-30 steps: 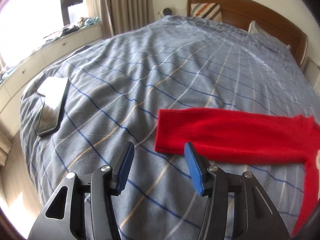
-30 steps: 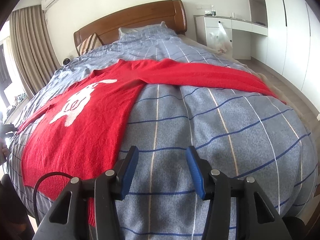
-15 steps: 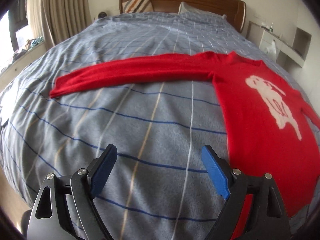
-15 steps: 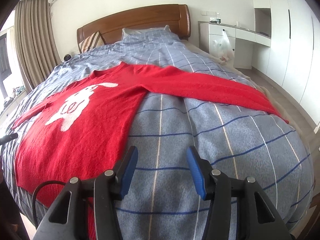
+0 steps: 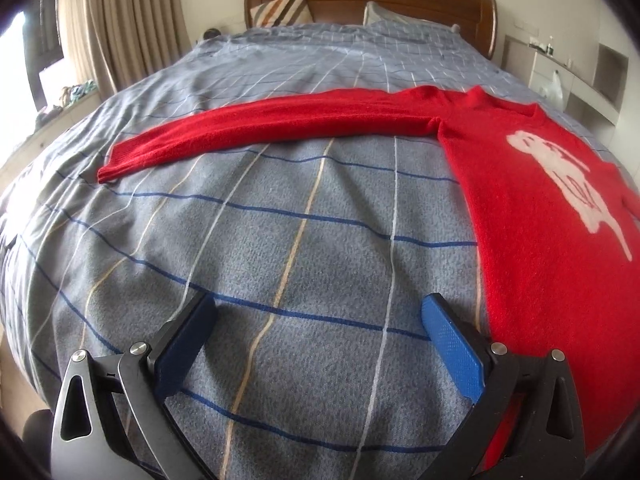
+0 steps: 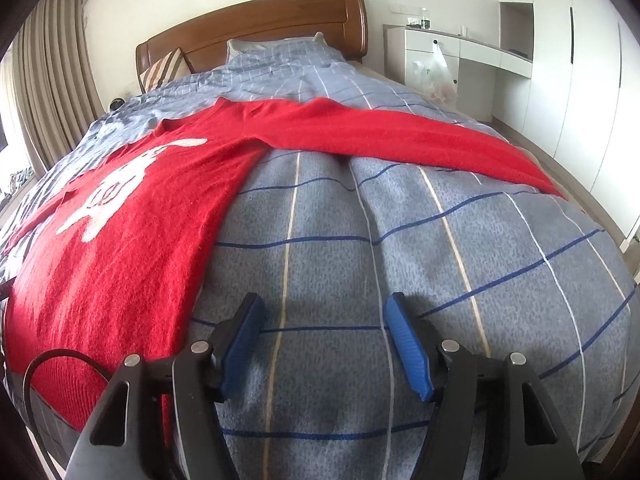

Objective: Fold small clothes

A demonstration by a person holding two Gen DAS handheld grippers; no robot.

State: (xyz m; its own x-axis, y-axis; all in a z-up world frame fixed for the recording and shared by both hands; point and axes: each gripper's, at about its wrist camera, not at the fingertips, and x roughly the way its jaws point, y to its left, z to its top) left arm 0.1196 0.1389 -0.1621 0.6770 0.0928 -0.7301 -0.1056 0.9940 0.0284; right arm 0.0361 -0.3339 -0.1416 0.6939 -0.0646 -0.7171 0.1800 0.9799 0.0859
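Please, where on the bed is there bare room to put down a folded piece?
Bare blanket lies below the sweater's left sleeve, beside the body, and below the right sleeve. More lies between the sleeves and the pillows. The sweater covers the middle.

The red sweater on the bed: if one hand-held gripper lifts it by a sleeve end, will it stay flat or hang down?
The red sweater is a soft knit lying limp along the blanket's curve, so it would probably droop and stretch. Its long sleeve would likely dangle rather than hold shape. The fuzzy surface probably grips the blanket, so pushing may bunch it.
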